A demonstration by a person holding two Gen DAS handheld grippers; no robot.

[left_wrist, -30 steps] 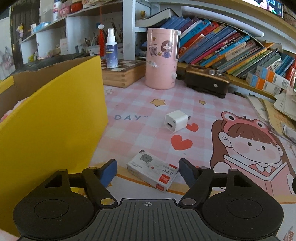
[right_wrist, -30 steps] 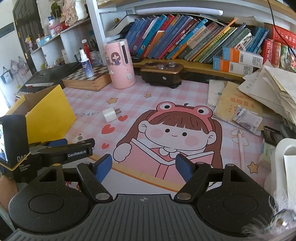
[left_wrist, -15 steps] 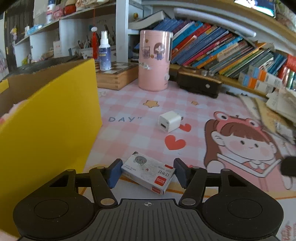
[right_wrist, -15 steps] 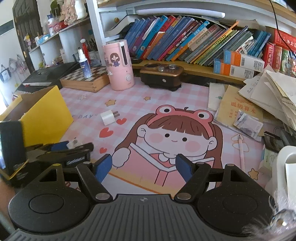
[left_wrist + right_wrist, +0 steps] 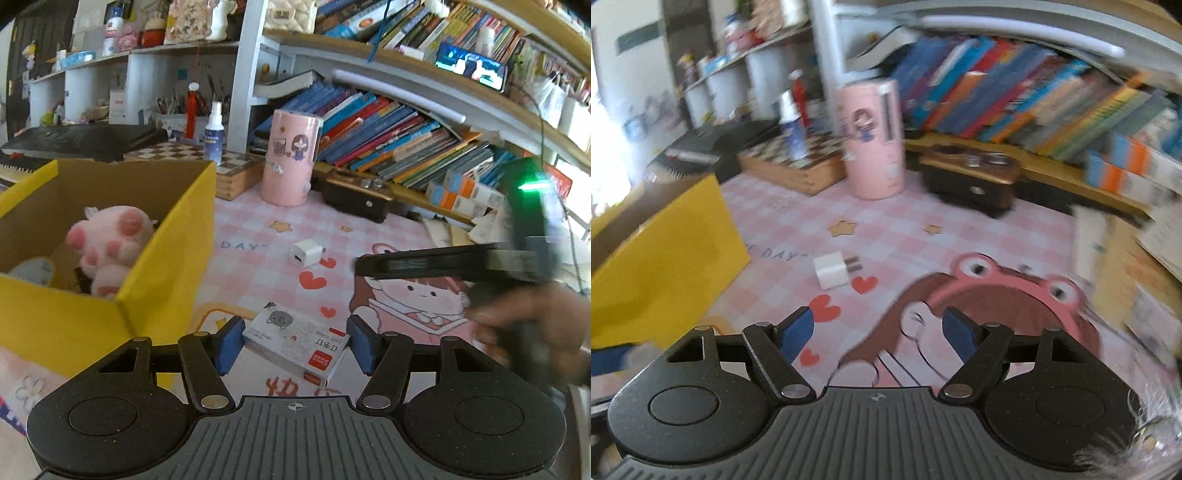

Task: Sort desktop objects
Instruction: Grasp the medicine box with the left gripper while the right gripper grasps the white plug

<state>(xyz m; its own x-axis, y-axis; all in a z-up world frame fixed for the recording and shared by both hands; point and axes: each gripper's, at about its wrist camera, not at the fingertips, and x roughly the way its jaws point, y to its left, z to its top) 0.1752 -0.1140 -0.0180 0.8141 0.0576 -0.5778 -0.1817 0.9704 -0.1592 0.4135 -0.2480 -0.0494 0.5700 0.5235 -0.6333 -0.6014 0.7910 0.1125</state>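
box [image 5: 295, 341] (white, cat print), red label

Ahead of the fingers, a pink checked mat [image 5: 255, 218] with a cartoon girl covers the tabletop. Beyond it a wooden shelf [image 5: 436, 70] holds slanted books [image 5: 388, 136]. To the left stand white cubbies [image 5: 88, 88] full of clutter. Bright daylight comes from the far right.
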